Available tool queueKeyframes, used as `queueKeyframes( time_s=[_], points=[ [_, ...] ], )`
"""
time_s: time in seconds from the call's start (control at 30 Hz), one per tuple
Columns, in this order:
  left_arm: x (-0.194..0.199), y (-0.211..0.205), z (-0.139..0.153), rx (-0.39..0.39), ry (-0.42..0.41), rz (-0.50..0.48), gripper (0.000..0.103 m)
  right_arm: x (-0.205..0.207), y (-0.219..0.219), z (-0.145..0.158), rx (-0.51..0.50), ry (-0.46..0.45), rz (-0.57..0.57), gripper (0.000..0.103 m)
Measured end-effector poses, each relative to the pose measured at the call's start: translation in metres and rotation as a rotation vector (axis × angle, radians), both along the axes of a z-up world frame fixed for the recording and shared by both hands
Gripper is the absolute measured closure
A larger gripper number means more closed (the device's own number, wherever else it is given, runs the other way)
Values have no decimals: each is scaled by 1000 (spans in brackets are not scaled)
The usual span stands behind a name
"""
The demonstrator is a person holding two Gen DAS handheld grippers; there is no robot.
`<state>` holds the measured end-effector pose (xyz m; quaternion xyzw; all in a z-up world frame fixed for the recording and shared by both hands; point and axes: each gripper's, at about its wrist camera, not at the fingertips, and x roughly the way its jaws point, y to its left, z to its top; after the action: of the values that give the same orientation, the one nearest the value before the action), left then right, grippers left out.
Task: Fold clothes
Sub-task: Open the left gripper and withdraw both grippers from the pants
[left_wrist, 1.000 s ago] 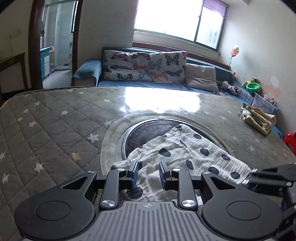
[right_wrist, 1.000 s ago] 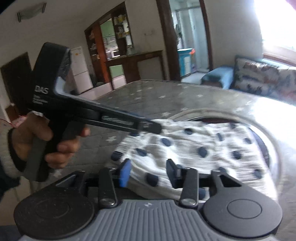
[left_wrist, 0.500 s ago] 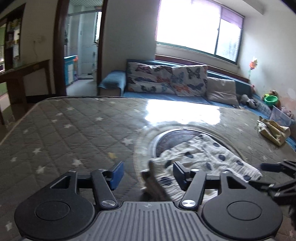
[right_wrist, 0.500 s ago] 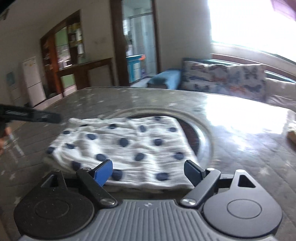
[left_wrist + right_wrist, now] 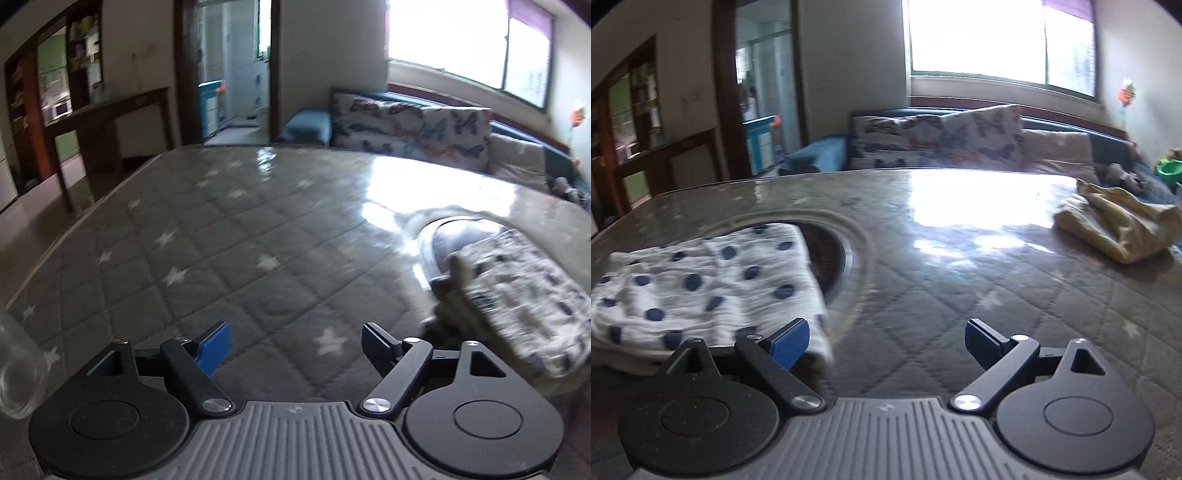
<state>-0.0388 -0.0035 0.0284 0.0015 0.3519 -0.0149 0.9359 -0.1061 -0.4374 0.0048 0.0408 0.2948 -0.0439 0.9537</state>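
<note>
A white cloth with dark blue dots [image 5: 701, 288] lies folded on the star-patterned quilted table [image 5: 960, 288], partly over a round inset. The left gripper [image 5: 297, 341] hovers left of it, jaws apart and empty. The right gripper [image 5: 886, 339], jaws apart, sits beside its right edge. A yellow cloth [image 5: 1119, 225] lies far right.

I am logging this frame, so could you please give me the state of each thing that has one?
Left tool: open, empty, over bare table.
Right tool: open, empty.
Polka-dot cloth: folded, lying flat, released.
Yellow garment: crumpled, unfolded, at the far right.
Glass jar: at the table edge, looks empty.
Quilted star table: glossy, reflecting the window.
</note>
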Motion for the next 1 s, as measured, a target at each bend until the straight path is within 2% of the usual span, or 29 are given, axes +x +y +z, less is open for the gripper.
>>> queueKeyframes(
  time_s=[0.27,0.7,1.0],
  points=[
    [7,8,-10,42,-19,63,13,6,-18,-8,-26,15,-67,8],
    [8,5,-23,82,-49,112,0,17,-22,-15,-17,66,-70,3],
    [5,11,-27,24,-43,114,0,19,-20,-16,-25,77,-67,0]
  ],
)
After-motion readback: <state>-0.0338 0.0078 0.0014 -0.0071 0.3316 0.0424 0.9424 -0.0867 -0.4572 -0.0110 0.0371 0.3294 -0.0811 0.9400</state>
